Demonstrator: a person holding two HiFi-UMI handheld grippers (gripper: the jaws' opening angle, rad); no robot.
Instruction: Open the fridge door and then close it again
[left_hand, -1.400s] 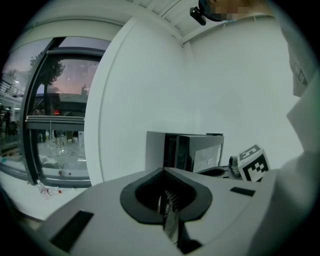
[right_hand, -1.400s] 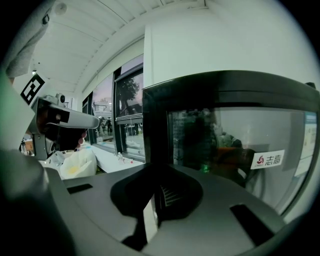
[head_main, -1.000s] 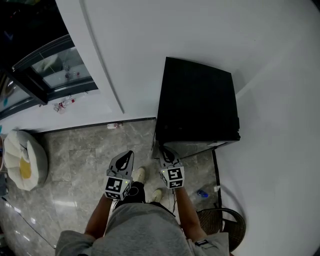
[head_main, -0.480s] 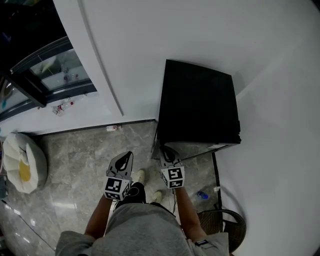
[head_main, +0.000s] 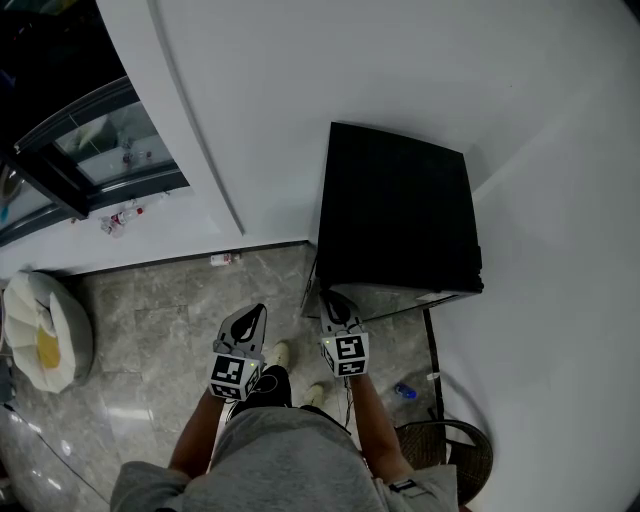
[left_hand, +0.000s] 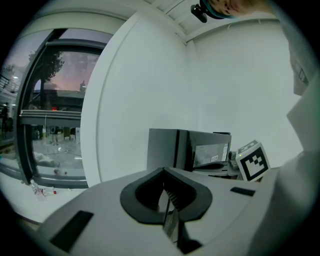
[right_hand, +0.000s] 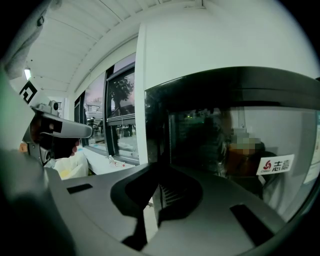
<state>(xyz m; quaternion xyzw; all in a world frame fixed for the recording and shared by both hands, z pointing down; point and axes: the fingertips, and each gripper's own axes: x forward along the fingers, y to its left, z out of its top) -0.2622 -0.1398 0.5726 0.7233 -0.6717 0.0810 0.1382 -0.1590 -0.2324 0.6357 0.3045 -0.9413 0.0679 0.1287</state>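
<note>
Set against a second ago, little is found changed in the head view. The left hand-held gripper (head_main: 256, 312) and the right hand-held gripper (head_main: 331, 299) are seen at the same spots just below centre. Both are clenched then as now, with nothing between the jaws. The scene around them is shifted slightly: the cushion (head_main: 40, 335) is brought a little nearer the left edge, and the bottle (head_main: 225, 259) is placed a touch lower and further left.

The floor (head_main: 170, 320) is laid in grey veined stone tiles with a sheen. Nearest, at lower centre, two pale shoes (head_main: 279, 351) are seen between the grippers. The right gripper's tip is held close before the lower front edge of the fridge (head_main: 395, 210); whether it touches cannot be told. The left one is kept apart from the fridge, over bare floor. The fridge is stood right of centre in a corner of white walls (head_main: 300, 90). Its top is black and its glossy dark door (right_hand: 200, 140) is shut. A dark-framed window (head_main: 100, 150) is set at the upper left.

Counted: two hand-held grippers, two shoes, one fridge, one cushion, one bottle, one window.
</note>
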